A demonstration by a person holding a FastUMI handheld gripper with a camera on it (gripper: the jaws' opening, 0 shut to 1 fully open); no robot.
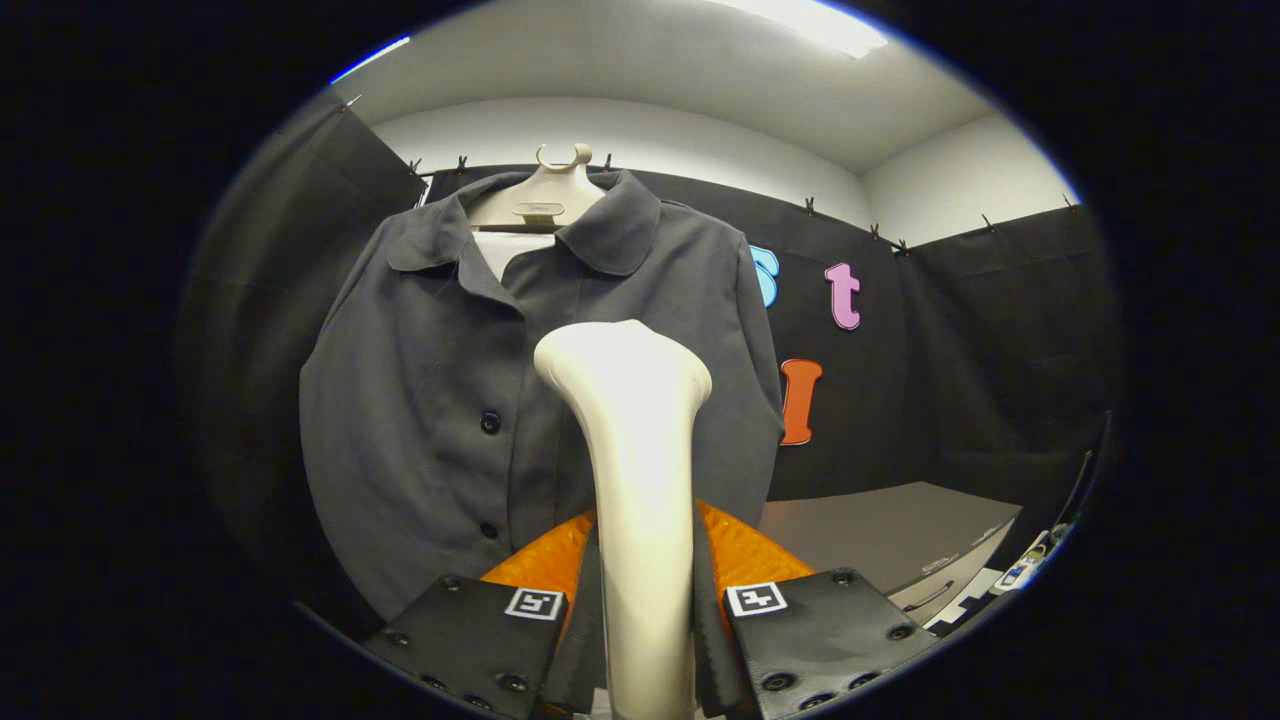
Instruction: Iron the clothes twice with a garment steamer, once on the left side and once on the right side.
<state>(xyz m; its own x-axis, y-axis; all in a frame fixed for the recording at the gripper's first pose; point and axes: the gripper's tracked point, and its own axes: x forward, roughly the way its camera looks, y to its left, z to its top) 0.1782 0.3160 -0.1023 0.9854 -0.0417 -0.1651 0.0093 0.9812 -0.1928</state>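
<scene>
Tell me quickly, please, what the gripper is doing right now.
Gripper: shut on the garment steamer, both fingers clamping its handle, with the head just ahead of the dark shirt.

A bright white ceiling light panel [815, 22] overhead lights the booth evenly, though the dark grey buttoned shirt [450, 400] stays dim. Mild glare washes the cream plastic steamer head [625, 365]. Fisheye distortion bends the edges; focus is sharp mid-scene.
</scene>
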